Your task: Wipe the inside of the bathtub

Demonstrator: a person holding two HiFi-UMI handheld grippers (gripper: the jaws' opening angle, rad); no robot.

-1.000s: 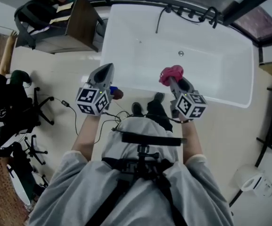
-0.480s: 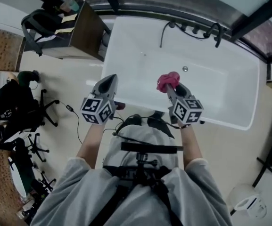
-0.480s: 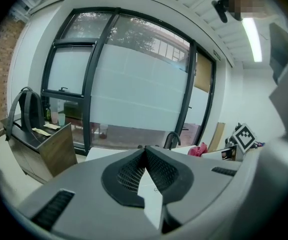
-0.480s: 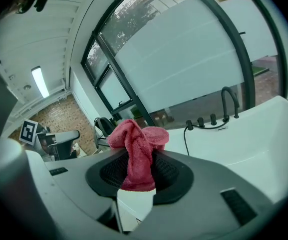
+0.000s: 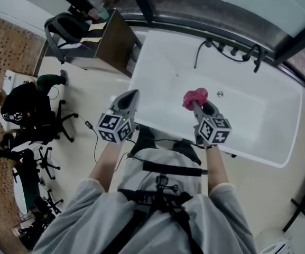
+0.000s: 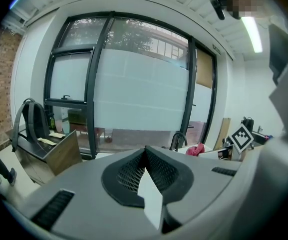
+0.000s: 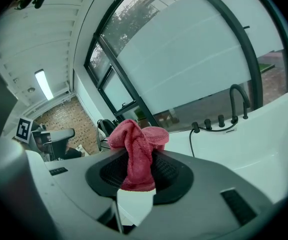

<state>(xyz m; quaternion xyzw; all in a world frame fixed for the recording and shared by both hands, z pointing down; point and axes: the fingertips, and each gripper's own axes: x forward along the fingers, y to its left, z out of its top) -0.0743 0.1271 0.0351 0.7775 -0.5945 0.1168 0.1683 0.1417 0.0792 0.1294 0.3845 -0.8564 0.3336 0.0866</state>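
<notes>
A white bathtub [image 5: 268,120] lies ahead of me, its rim [image 7: 278,134] also in the right gripper view. My right gripper [image 5: 199,103] is shut on a bunched pink cloth [image 5: 195,97], held in the air over the tub's near side; the pink cloth [image 7: 135,154] sticks up between the jaws in the right gripper view. My left gripper [image 5: 131,97] is shut with nothing in it and hangs at the tub's near left edge; its jaws meet in the left gripper view [image 6: 144,151].
Black taps and a shower hose [image 5: 231,52] sit on the tub's far rim, a drain [image 5: 220,94] in its floor. A wooden desk [image 5: 110,44] stands left of the tub. Chairs, tripods and cables [image 5: 41,126] crowd the floor at left.
My head has shifted, so the tub now lies more to the right. Both grippers rose slightly and stay over the tub's near rim; the cloth is still held.
</notes>
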